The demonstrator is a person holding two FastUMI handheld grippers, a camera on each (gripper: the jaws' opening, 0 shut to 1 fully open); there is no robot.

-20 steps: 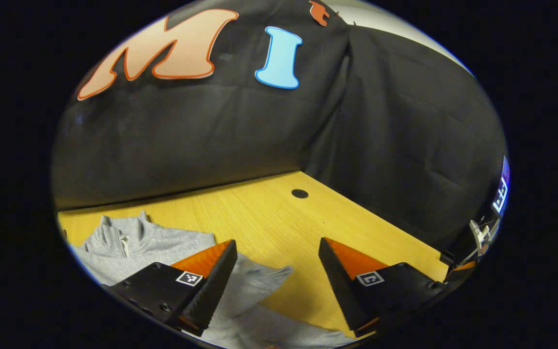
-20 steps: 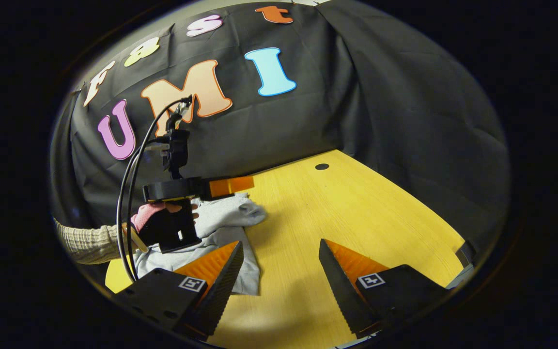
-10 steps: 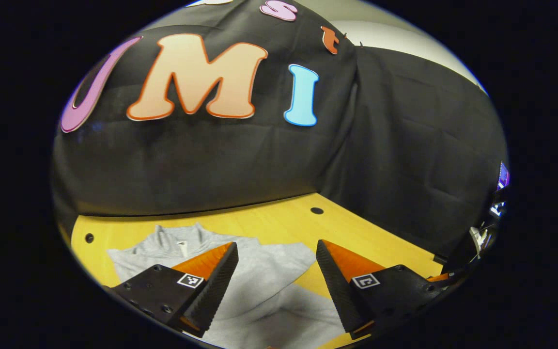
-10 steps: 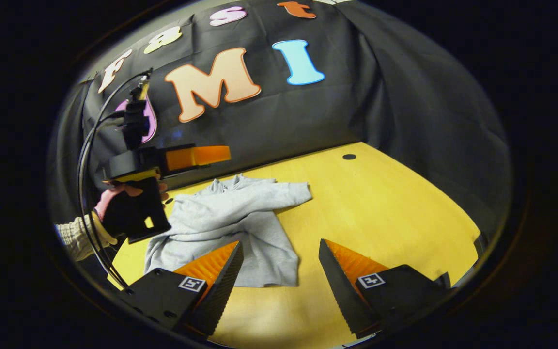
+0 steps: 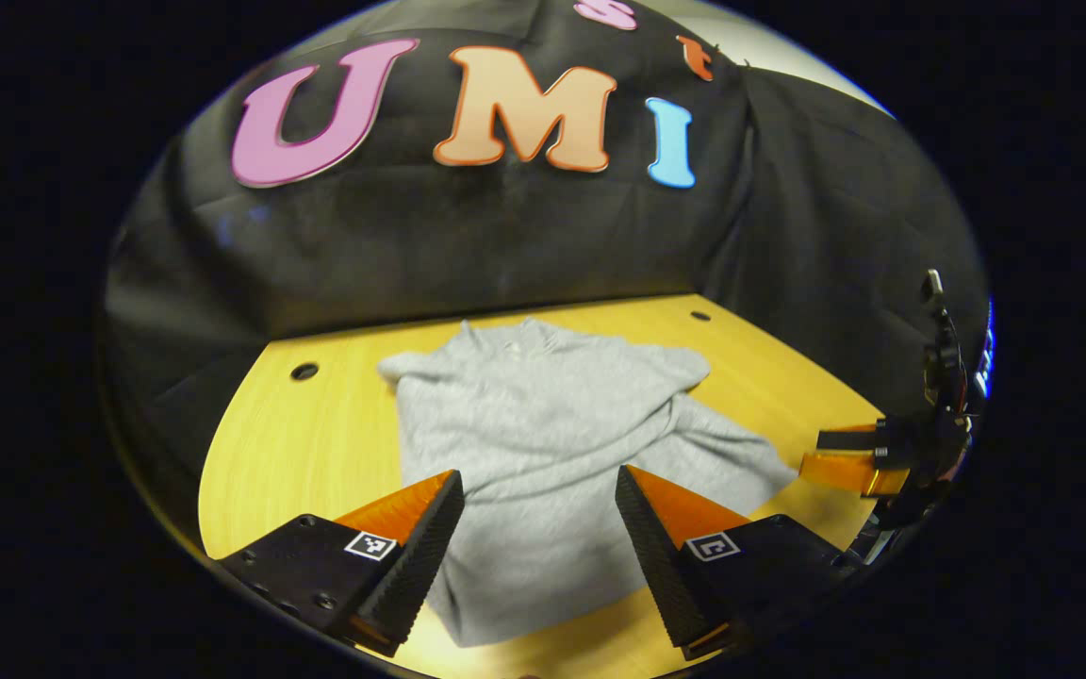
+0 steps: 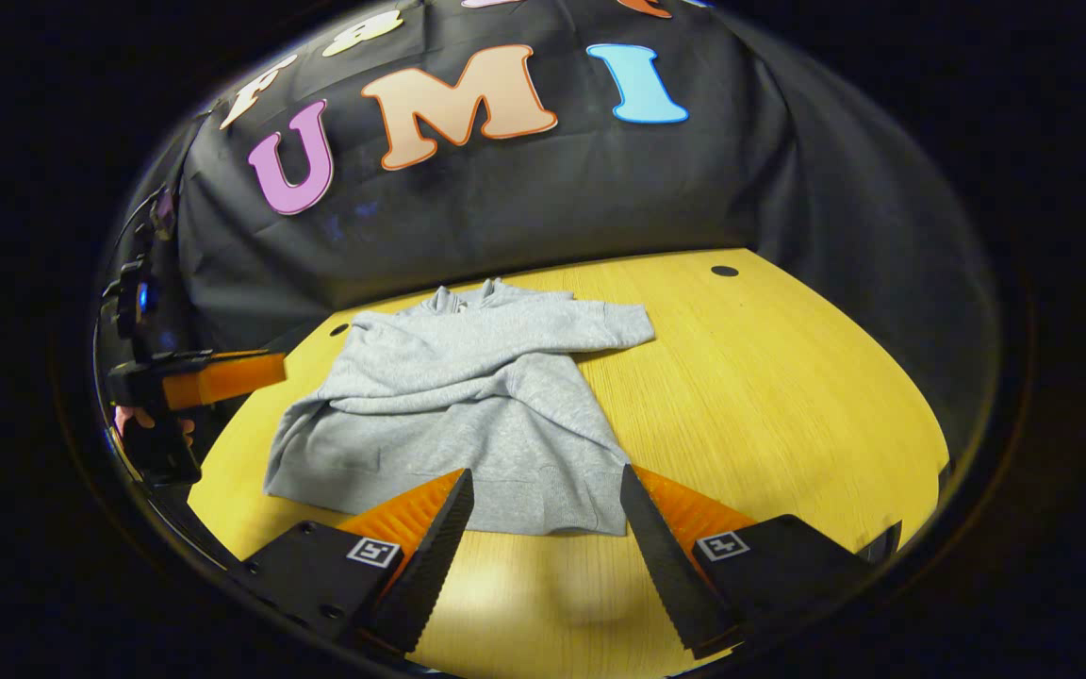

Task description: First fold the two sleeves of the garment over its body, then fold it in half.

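A grey sweatshirt [image 5: 543, 424] [image 6: 477, 396] lies flat on the yellow wooden table [image 6: 769, 377], collar toward the far wall. Both sleeves are laid across its body, and one cuff [image 6: 633, 325] pokes out past the right side. My left gripper [image 5: 538, 528] hovers open over the near hem with nothing between its fingers. My right gripper [image 6: 548, 523] is open too, just short of the hem, holding nothing. In the right gripper view the left gripper [image 6: 194, 377] and the hand [image 6: 152, 429] holding it sit at the far left. The right gripper [image 5: 859, 462] shows at the right edge of the left gripper view.
Black cloth walls close the table at the back and on the right. Small round holes [image 6: 724, 271] [image 5: 304, 372] mark the tabletop near the far corners. Bare table [image 6: 788, 415] stretches to the right of the sweatshirt.
Both grippers have drawn back from the sweatshirt toward its near hem, so the whole garment now shows. The left gripper moved off to the garment's left side. Both stayed open.
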